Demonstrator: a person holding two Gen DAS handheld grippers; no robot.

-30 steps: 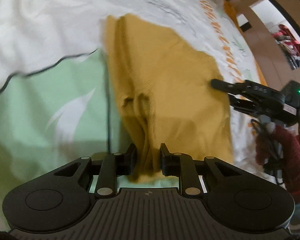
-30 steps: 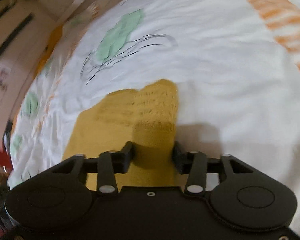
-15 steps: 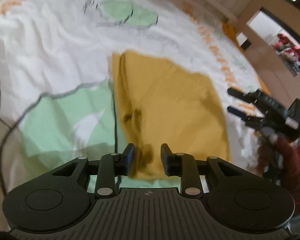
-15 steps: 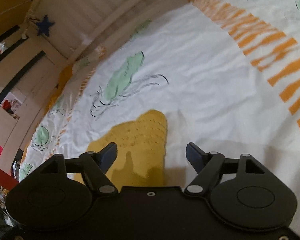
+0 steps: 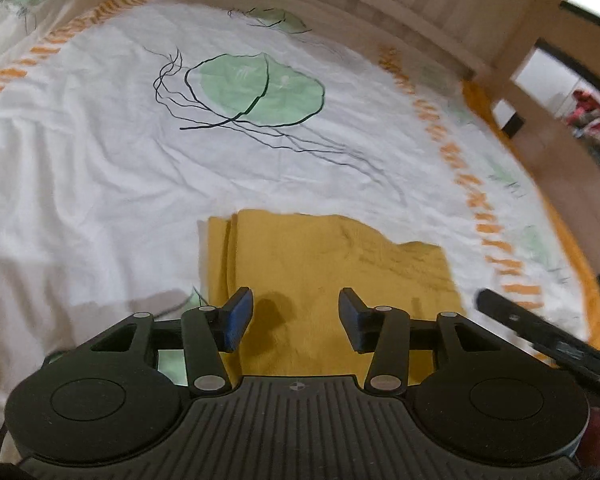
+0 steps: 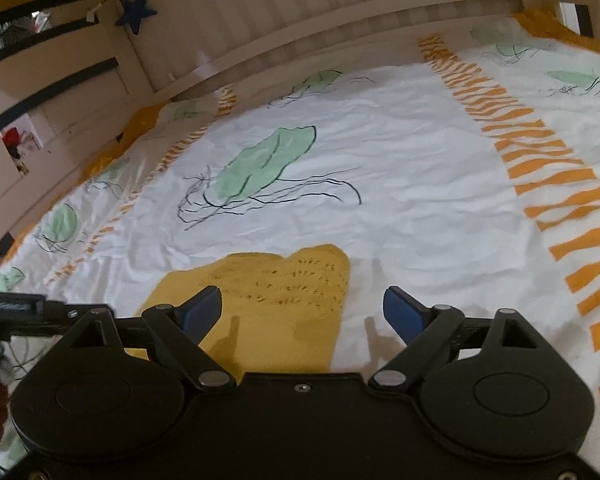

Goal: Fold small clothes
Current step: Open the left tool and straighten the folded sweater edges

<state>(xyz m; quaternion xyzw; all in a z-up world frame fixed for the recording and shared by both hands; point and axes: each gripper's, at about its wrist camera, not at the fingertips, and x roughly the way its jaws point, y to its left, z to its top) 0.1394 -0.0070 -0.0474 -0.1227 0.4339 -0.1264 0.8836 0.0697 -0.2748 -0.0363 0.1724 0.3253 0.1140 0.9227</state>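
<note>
Both tools released, yellow garment [image 5: 324, 276] flat

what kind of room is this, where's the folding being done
Most likely a child's bedroom, with folding done on a bed. The mustard garment lies on a white bedsheet printed with green jellyfish, a slatted wooden bed frame runs behind it, and a blue star hangs there.

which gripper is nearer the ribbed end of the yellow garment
Right. The right gripper hangs open just above the ribbed end; the left gripper, also open, sits over the garment's plain opposite side.
</note>
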